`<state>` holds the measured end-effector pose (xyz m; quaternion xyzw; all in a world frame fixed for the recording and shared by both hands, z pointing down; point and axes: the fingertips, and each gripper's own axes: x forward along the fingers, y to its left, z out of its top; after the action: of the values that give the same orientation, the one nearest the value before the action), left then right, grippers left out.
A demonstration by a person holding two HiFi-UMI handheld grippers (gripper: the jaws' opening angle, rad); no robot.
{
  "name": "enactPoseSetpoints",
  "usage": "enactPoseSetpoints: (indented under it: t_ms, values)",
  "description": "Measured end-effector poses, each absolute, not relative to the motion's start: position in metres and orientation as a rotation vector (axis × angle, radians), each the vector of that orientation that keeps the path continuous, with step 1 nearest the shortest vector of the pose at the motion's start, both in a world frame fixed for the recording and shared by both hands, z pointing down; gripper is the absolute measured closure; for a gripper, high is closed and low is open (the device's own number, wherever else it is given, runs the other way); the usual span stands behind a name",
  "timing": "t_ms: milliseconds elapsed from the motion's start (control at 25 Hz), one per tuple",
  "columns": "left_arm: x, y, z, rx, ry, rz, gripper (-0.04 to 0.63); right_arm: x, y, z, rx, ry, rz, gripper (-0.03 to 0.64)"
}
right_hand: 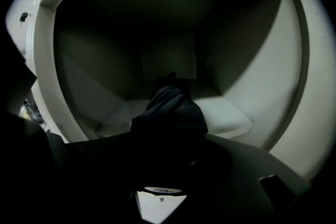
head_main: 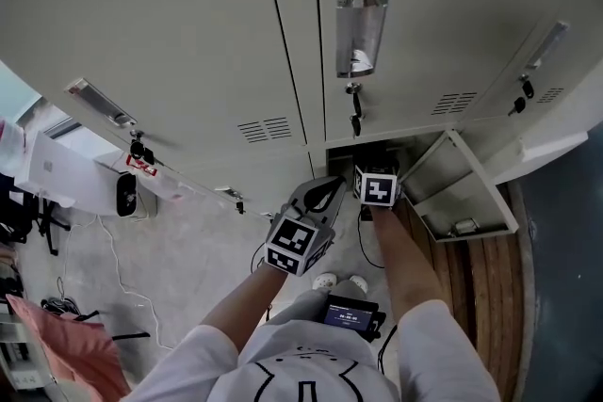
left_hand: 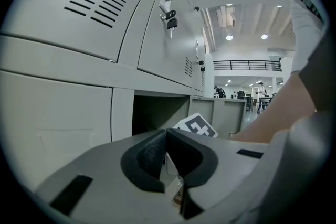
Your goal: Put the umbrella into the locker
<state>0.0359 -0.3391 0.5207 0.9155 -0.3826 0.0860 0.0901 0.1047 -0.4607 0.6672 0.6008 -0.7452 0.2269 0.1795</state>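
Observation:
The folded black umbrella (right_hand: 170, 110) lies on the floor of the open locker (right_hand: 236, 118), its tip toward the back wall. My right gripper (right_hand: 173, 139) reaches into that compartment with the umbrella's near end at its jaws; the jaws are lost in shadow, so I cannot tell their grip. In the head view the right gripper (head_main: 377, 172) is inside the low locker opening (head_main: 363, 151). My left gripper (head_main: 328, 191) hovers just left of the opening, outside it. Its jaws (left_hand: 167, 136) meet at the tips, shut, with nothing between them.
The locker's door (head_main: 462, 193) hangs open to the right. Keys (head_main: 355, 122) dangle from the closed locker above. A wall of closed lockers (head_main: 188, 33) spreads left and right. Wooden floor (head_main: 480, 278) lies at the right, and a pink cloth (head_main: 66, 344) at the lower left.

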Motion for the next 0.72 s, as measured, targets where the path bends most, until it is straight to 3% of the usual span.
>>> enactPoseSetpoints:
  t_ms: [240, 720]
  values:
    - [0.040, -0.346, 0.528, 2.741, -1.149, 0.234, 0.601, 0.099, -0.464, 0.655, 1.717, -2.154, 0.375, 0.365]
    - [0.043, -0.361, 0.546, 2.763, -1.212, 0.153, 0.601, 0.101, -0.466, 0.657, 1.673, -2.408, 0.247, 0.354]
